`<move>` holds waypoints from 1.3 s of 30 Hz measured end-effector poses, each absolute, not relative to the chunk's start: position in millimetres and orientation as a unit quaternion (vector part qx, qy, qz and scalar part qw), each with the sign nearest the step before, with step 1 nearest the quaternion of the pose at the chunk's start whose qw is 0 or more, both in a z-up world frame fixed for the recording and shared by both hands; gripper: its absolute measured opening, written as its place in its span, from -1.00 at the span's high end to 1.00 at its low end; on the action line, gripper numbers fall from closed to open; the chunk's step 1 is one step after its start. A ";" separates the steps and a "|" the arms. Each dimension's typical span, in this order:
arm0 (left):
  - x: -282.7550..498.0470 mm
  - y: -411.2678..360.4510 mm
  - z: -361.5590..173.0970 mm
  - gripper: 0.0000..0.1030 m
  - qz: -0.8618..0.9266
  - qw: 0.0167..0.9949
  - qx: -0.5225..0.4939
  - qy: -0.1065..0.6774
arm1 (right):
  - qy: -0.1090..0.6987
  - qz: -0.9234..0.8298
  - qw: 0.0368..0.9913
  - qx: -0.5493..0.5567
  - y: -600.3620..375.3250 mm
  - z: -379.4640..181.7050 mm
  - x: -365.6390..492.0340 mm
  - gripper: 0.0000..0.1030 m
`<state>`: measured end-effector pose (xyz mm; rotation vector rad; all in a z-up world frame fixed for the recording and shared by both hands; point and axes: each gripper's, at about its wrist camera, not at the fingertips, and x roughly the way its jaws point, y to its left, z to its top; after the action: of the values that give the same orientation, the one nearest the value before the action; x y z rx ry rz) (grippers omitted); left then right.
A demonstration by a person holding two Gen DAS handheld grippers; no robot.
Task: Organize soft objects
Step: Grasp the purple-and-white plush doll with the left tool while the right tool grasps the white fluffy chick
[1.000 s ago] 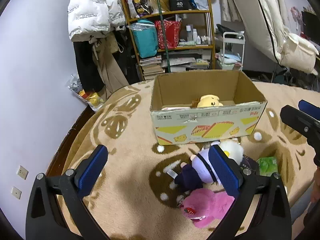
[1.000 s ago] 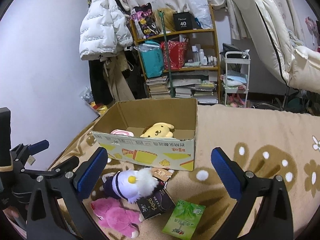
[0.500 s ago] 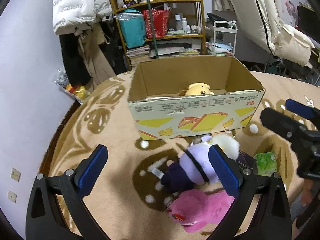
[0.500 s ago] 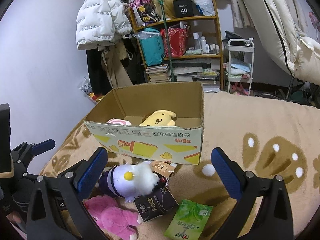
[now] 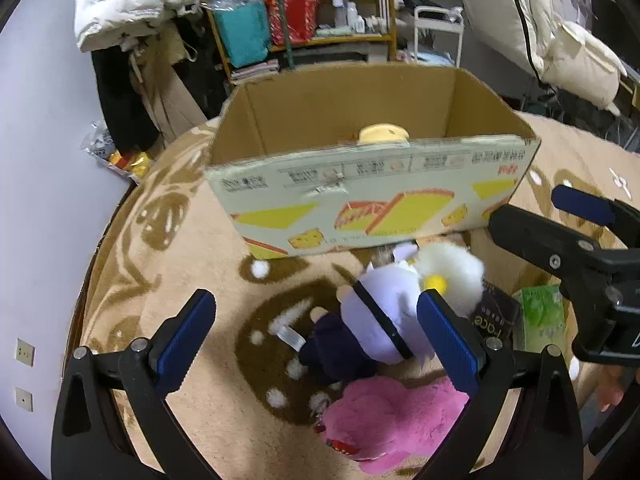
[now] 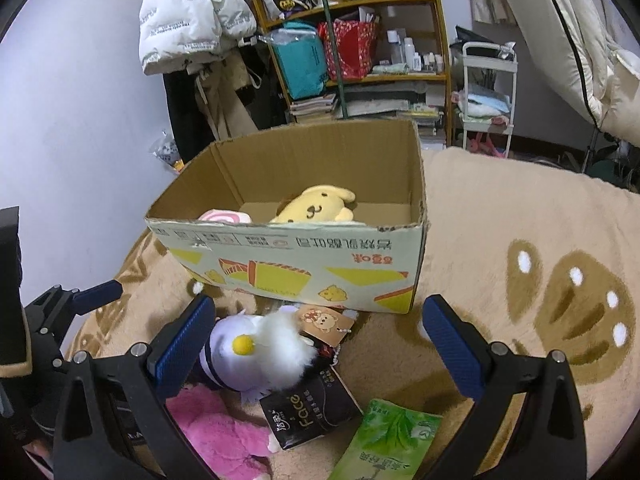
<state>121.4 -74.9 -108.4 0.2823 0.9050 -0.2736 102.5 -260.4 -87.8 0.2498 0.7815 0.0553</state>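
The soft toy with the white fluffy head, yellow nose and lilac-and-navy body [image 5: 384,320] lies on the beige blanket with brown paw prints [image 5: 192,280], just in front of the open cardboard box with yellow cake pictures [image 5: 360,208]. The left tongs [image 5: 316,336] hang above it, released wide, and the right blue pad [image 5: 448,340] covers part of its body; I cannot tell if it touches. A pink plush toy [image 5: 384,420] lies touching it on the near side. A black tissue pack [image 6: 308,412] and a green tissue pack [image 6: 388,440] lie beside the toys. Inside the box rest a yellow plush dog [image 6: 316,208] and a pink-and-white round soft item [image 6: 224,216]. The right tongs [image 6: 316,344] are also released wide, holding nothing, above the toys and packs. Behind the box stands a wooden shelf [image 6: 400,76].
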 end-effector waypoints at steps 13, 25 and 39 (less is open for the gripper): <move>125.9 -89.9 -134.5 -0.94 -0.166 0.857 0.146 0.466 | 0.418 0.036 0.896 0.146 -259.8 -109.2 115.9 -1.00; 132.4 -99.5 -156.5 -0.94 -0.180 0.838 0.141 0.495 | 0.465 0.068 0.873 0.135 -244.4 -132.9 125.6 -0.38; 145.9 -94.3 -170.4 -0.94 -0.178 0.830 0.112 0.517 | 0.480 0.086 0.862 0.138 -237.8 -144.7 134.8 0.08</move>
<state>145.9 -94.3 -170.4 0.2376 1.0977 -0.3783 134.8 -237.8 -144.7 0.2901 1.0066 0.1809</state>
